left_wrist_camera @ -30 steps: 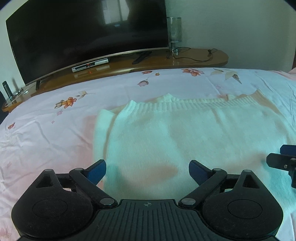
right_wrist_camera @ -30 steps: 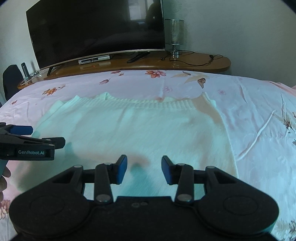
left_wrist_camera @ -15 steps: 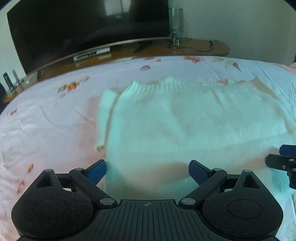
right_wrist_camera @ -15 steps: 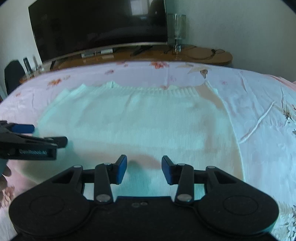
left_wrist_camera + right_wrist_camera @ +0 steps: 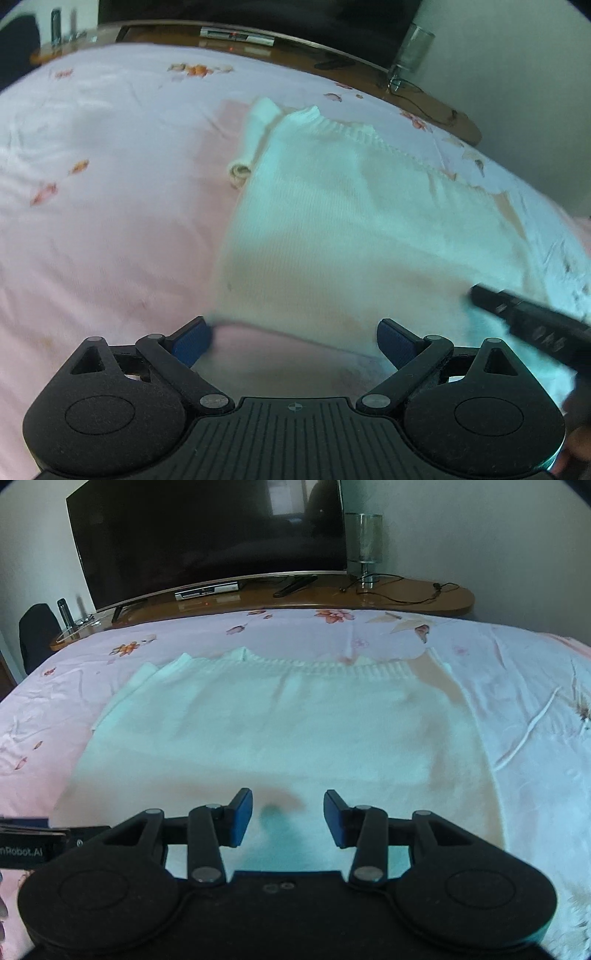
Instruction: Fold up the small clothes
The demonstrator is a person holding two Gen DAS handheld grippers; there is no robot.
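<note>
A white knitted sweater lies flat on a bed with a pink floral sheet, ribbed hem toward the far side. The right wrist view looks squarely across it: the right claw hovers over the near part of the knit, its blue pads apart with nothing between them, and beyond the bed a dark television and a glass lamp stand on a wooden table. The left wrist view is tilted and shows what the other hides: a sleeve folded along the sweater's left side, its cuff rolled open, and the sweater's near edge. The left claw stands wide open at that near left corner, gripping nothing; whether it touches the knit is unclear. The right claw's black finger enters at this view's right edge.
</note>
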